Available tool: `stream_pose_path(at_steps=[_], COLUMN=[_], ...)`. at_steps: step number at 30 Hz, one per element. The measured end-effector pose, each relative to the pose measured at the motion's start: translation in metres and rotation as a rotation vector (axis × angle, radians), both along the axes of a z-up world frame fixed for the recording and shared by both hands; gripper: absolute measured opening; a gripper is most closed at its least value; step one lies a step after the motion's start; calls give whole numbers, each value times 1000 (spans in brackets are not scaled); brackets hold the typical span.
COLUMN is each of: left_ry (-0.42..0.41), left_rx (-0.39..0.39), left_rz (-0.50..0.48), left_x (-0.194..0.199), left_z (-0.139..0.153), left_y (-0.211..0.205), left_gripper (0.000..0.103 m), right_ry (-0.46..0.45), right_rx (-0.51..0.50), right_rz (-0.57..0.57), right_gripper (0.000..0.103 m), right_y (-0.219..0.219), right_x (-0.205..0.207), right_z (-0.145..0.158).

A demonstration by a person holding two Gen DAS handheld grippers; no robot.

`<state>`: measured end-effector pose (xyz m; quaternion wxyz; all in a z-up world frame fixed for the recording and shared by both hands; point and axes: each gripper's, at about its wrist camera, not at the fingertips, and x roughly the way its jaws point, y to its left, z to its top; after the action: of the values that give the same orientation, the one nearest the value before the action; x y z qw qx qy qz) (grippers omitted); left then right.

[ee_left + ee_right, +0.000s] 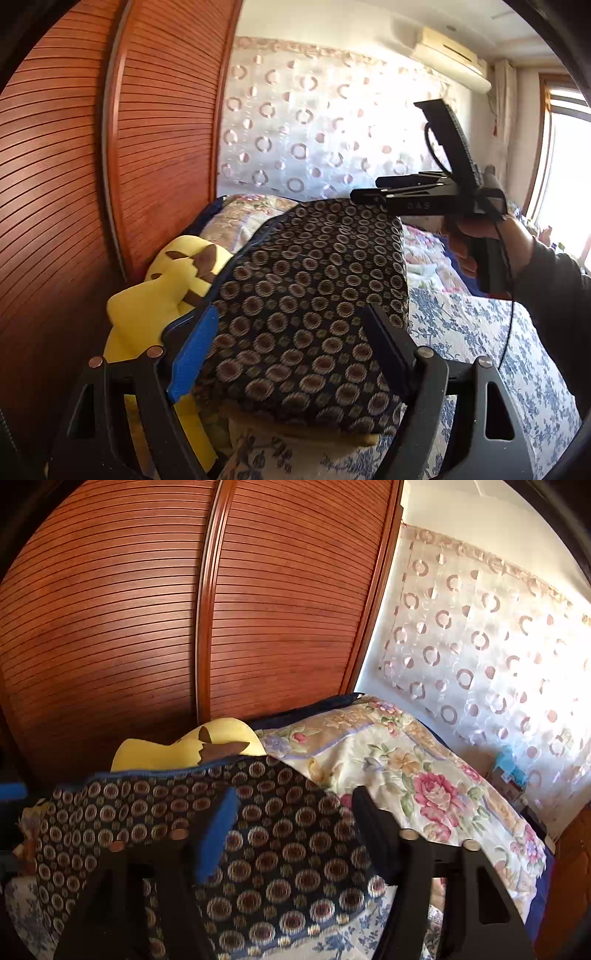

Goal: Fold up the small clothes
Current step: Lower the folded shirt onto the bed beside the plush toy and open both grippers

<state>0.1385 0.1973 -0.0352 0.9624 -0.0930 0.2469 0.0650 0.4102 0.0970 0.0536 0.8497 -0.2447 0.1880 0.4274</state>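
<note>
The dark patterned cloth [310,317] lies on the bed [480,332], folded over into a thick block, w/ its near edge hanging just above the blue-flower bedsheet. This is the task's thing, and it rests in front of both cameras, beside a yellow plush toy [162,291] that sits against the wooden wardrobe doors [74,184].

The left hand-held gripper [291,354] has its jaws wide apart, one blue pad at the left and one black finger at the right, and nothing is pressed between them; the cloth is only under and behind them. The right hand-held gripper [295,834] is the same in its own view: jaws wide, the cloth below, no pinch on it. In the left view the right one is also seen from the side, raised above the far end of the cloth and held by a hand [484,243] in a dark sleeve.

I judge both jaws stand wide because the fold is laid down and the fabric is let go. The flat, squared shape suggests this piece is nearly finished, maybe one more fold or smoothing is left.
</note>
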Motion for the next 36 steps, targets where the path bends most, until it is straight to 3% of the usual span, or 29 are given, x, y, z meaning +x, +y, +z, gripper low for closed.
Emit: stream_pose_path(at_steps=[6, 14, 20, 30, 36], left_ry=[76, 142, 154, 161, 154], left_rx=[-9, -19, -19, -15, -5], left_rz=[-4, 31, 35, 42, 38], left_x=[27, 34, 35, 38, 33], left_z=[-20, -41, -45, -46, -41], left_y=[1, 12, 14, 15, 14], left_gripper=[81, 81, 81, 81, 83], right_ry=[77, 111, 131, 240, 246], right_rx=[-26, -57, -48, 51, 56], right_rz=[22, 12, 11, -10, -43], right_gripper=[72, 72, 75, 92, 93], right_y=[-13, 7, 22, 19, 20], right_x=[-4, 20, 35, 69, 68], right_z=[-20, -51, -67, -93, -91])
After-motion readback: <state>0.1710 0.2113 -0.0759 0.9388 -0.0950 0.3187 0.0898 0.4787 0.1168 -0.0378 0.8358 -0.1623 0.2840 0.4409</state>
